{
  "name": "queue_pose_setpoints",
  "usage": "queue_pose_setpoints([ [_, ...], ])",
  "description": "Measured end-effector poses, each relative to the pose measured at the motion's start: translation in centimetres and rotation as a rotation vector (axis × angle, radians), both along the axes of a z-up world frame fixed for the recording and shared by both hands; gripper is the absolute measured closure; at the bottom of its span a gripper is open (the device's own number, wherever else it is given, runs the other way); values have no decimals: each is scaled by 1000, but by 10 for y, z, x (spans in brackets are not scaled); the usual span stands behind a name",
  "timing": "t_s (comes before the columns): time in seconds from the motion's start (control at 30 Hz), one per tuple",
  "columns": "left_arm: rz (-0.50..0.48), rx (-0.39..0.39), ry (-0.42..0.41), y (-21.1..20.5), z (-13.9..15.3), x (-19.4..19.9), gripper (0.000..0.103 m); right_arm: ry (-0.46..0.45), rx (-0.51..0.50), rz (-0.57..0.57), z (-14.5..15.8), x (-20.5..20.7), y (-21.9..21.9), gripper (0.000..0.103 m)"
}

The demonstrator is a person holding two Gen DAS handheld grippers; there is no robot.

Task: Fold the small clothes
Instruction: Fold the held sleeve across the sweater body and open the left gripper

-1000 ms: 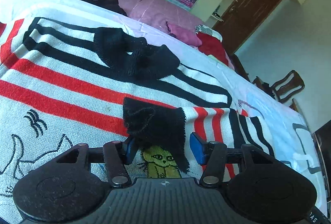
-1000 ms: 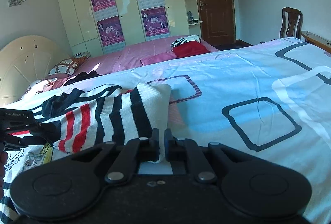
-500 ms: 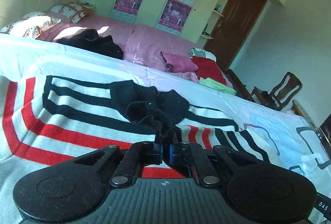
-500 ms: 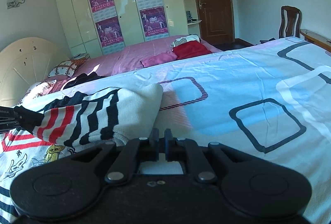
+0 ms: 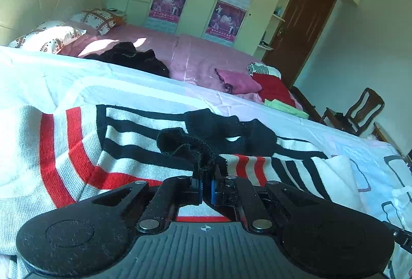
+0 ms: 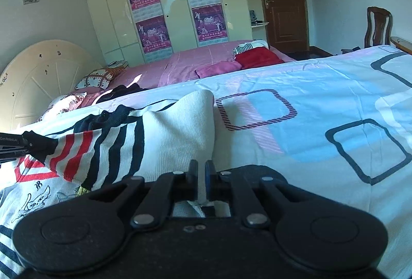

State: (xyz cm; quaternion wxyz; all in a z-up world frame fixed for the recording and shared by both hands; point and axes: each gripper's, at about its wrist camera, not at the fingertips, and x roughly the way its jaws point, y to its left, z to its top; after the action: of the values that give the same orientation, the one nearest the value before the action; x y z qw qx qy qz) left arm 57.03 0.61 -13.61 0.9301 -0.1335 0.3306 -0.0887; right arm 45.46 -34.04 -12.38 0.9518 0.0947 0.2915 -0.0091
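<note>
A small white knit sweater (image 5: 77, 150) with red and black stripes and cartoon cats lies on the bed. My left gripper (image 5: 206, 185) is shut on the black cuff (image 5: 188, 147) of its sleeve and holds it lifted over the body. My right gripper (image 6: 201, 183) is shut on the white fabric of the same sweater (image 6: 175, 132), near its shoulder fold. The left gripper also shows at the left edge of the right wrist view (image 6: 38, 144), with the striped sleeve (image 6: 77, 150) stretched from it.
The sweater lies on a white bedsheet (image 6: 309, 104) with square patterns. Behind is a pink bed (image 5: 180, 55) with a black garment (image 5: 128, 57), pink and red clothes (image 5: 257, 83) and pillows. Wooden chairs (image 5: 360, 109) and a door stand at the right.
My left gripper has shut on the black sleeve cuff and lifted it up and over the sweater body. My right gripper has stayed shut and risen slightly with the fabric.
</note>
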Motion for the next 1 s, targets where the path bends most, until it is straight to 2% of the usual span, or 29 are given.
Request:
queue_pose_setpoints([
  [0.07,4,22,9,3,-6,4,98,74,-38,22,-15,11,6,94],
  [0.1,5,25,17,6,-10,6,98,79,-32,29,-20,12,6,92],
  [0.23,-6,54,56,9,-27,10,98,74,-27,27,-19,15,2,89],
  [0.37,-4,44,34,9,-29,2,98,-1,-4,65,-2,9,5,91],
  [0.4,-1,40,33,9,-30,1,98,8,-12,97,-6,10,9,92],
  [0.47,3,40,26,9,-28,-1,98,88,-74,161,-25,17,21,94],
  [0.53,9,30,29,11,-27,-4,98,66,-102,169,-26,16,24,95],
  [0.63,25,41,43,17,-24,-8,97,81,-74,165,-16,18,20,95],
  [0.73,148,66,4,33,-11,-24,71,19,-64,157,3,17,11,92],
  [0.77,192,91,-29,35,-4,-29,68,5,-76,151,7,21,7,92],
  [0.8,193,87,-51,35,3,-30,68,-5,-76,145,9,25,3,92],
  [0.9,114,55,-89,20,15,-18,68,-23,-69,133,11,54,-8,92],
  [1.0,4,89,-80,-14,10,9,68,-56,-87,163,10,85,-7,92],
])
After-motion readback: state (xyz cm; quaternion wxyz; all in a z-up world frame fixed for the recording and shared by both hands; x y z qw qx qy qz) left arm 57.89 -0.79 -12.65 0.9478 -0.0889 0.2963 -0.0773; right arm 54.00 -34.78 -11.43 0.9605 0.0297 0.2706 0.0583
